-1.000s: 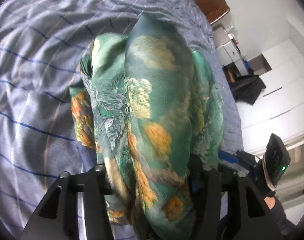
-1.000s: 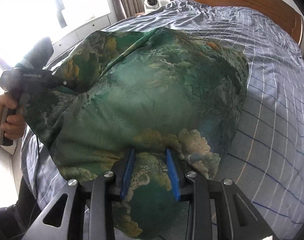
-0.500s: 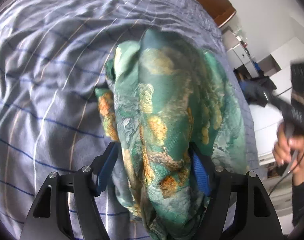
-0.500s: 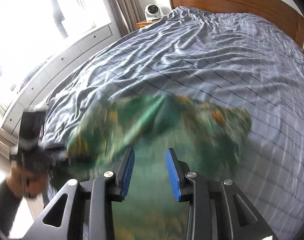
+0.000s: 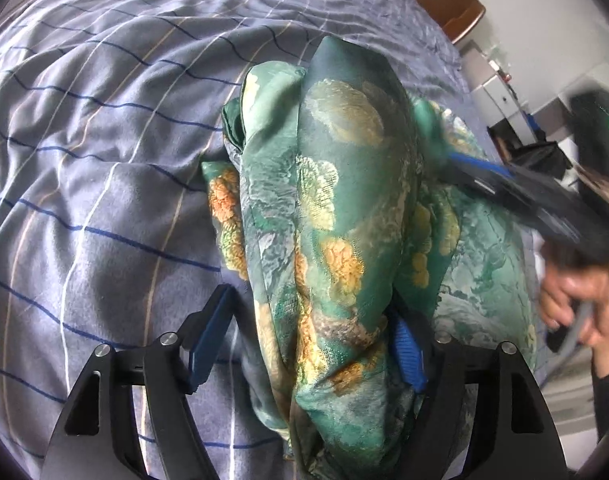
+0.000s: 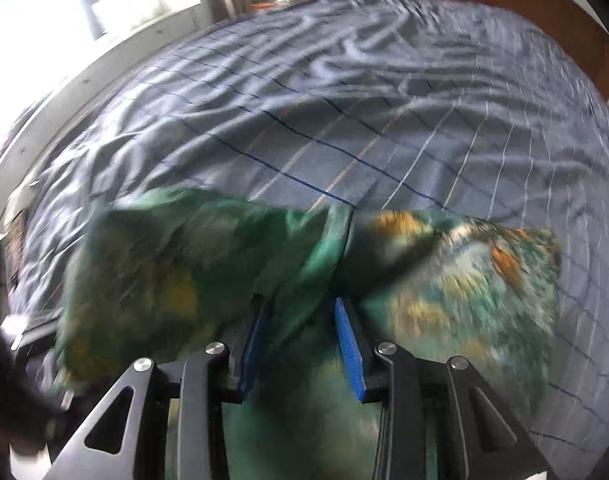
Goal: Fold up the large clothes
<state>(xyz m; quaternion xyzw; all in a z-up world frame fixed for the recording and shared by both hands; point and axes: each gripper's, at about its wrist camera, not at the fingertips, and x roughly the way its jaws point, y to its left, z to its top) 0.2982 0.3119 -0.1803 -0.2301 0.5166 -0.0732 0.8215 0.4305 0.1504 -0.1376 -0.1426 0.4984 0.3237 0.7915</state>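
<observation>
Though bunched on the bed (image 5: pixel 104 160), the garment (image 5: pixel 344 208) looks thin, limp and slippery; best taken at a hem or corner. Left tool (image 5: pixel 308 340) is opening, its 9 o'clock pad clear of cloth. Right tool (image 6: pixel 300 340) pinches a fold, narrow. Blur hides the garment's edges and shape.

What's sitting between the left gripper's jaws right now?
In the left wrist view, a bunched fold of the green patterned garment lies between the jaws of the left gripper, which are opening; the left pad stands clear of the cloth.
</observation>
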